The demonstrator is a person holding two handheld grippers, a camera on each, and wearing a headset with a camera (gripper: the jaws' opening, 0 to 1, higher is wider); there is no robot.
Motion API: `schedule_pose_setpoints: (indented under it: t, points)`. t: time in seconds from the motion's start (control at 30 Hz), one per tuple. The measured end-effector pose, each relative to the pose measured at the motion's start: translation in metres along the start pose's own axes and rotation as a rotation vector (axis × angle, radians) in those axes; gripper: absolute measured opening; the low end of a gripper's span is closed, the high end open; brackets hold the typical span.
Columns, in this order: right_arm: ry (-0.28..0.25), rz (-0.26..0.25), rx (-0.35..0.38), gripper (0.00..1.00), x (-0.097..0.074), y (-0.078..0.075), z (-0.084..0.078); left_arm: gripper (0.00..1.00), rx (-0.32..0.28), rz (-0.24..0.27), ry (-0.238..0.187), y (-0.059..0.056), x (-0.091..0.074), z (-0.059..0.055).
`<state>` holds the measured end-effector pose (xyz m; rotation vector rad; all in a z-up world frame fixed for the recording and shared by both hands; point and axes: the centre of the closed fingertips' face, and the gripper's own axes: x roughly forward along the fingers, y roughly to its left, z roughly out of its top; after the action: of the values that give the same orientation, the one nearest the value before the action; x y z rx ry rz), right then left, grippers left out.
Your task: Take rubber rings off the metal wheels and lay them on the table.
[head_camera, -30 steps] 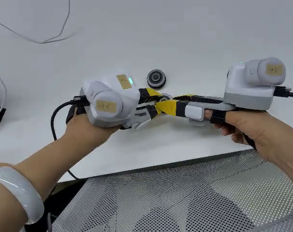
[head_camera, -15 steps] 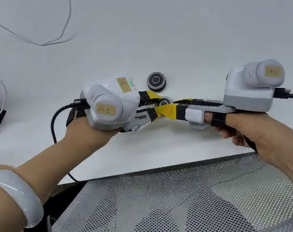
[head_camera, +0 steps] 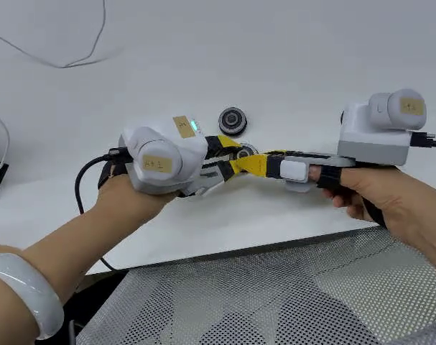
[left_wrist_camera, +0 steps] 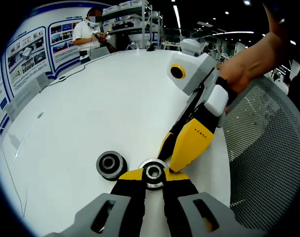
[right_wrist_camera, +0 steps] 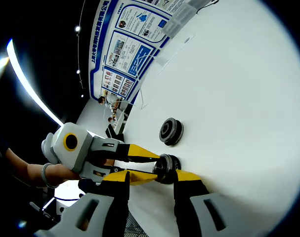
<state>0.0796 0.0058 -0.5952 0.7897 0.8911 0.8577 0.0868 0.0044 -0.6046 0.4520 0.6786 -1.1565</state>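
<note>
A metal wheel (head_camera: 244, 152) with a black rubber ring is held above the table between both grippers. My left gripper (head_camera: 235, 154) comes in from the left, shut on the wheel (left_wrist_camera: 153, 173) with its yellow tips on either side (left_wrist_camera: 152, 178). My right gripper (head_camera: 249, 161) reaches in from the right, and its yellow jaws close against the wheel's ringed rim (right_wrist_camera: 165, 168); its own tips (right_wrist_camera: 157, 176) flank it. A second wheel (head_camera: 233, 120) with its rubber ring on lies flat on the white table, just beyond the grippers (left_wrist_camera: 111, 164) (right_wrist_camera: 170, 131).
The white table (head_camera: 289, 65) stretches far and wide behind the grippers. A thin cable (head_camera: 59, 61) runs across its far left. The table's front edge (head_camera: 275, 241) lies just below the hands, above a grey mesh chair (head_camera: 275, 302).
My right gripper has drawn slightly to the right. The left gripper and the held wheel have stayed almost still, and the wheel on the table has not moved.
</note>
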Motion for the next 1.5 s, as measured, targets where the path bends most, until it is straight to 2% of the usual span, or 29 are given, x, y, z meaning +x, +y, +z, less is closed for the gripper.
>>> schedule_pose_setpoints:
  t: [0.2, 0.33, 0.4, 0.6, 0.73, 1.03, 1.27, 1.5]
  points:
    - [-0.001, 0.009, 0.006, 0.36, -0.001, 0.001, 0.000, 0.12, -0.001, 0.000, -0.001, 0.000, 0.000, 0.000]
    - [-0.005, 0.006, 0.016, 0.32, -0.001, -0.004, -0.001, 0.12, 0.000, -0.001, -0.001, 0.000, 0.000, 0.000]
    - [-0.013, 0.026, 0.039, 0.34, -0.002, 0.000, 0.000, 0.12, 0.002, -0.001, -0.001, -0.001, 0.000, 0.001]
    - [-0.011, 0.025, 0.040, 0.33, -0.003, -0.001, -0.002, 0.12, 0.002, -0.003, -0.001, -0.001, 0.000, 0.001]
    - [-0.015, 0.012, 0.050, 0.27, -0.002, -0.007, -0.002, 0.12, 0.002, -0.003, -0.001, -0.001, 0.000, 0.002]
    - [-0.031, -0.005, 0.053, 0.21, -0.004, -0.009, -0.002, 0.12, 0.002, -0.003, -0.003, -0.002, 0.000, 0.002]
    - [-0.038, -0.039, 0.059, 0.10, -0.004, -0.019, -0.003, 0.12, 0.002, -0.005, -0.005, -0.002, 0.000, 0.002]
    - [-0.043, -0.047, 0.051, 0.06, -0.005, -0.020, -0.002, 0.12, 0.002, -0.006, -0.006, -0.002, 0.000, 0.002]
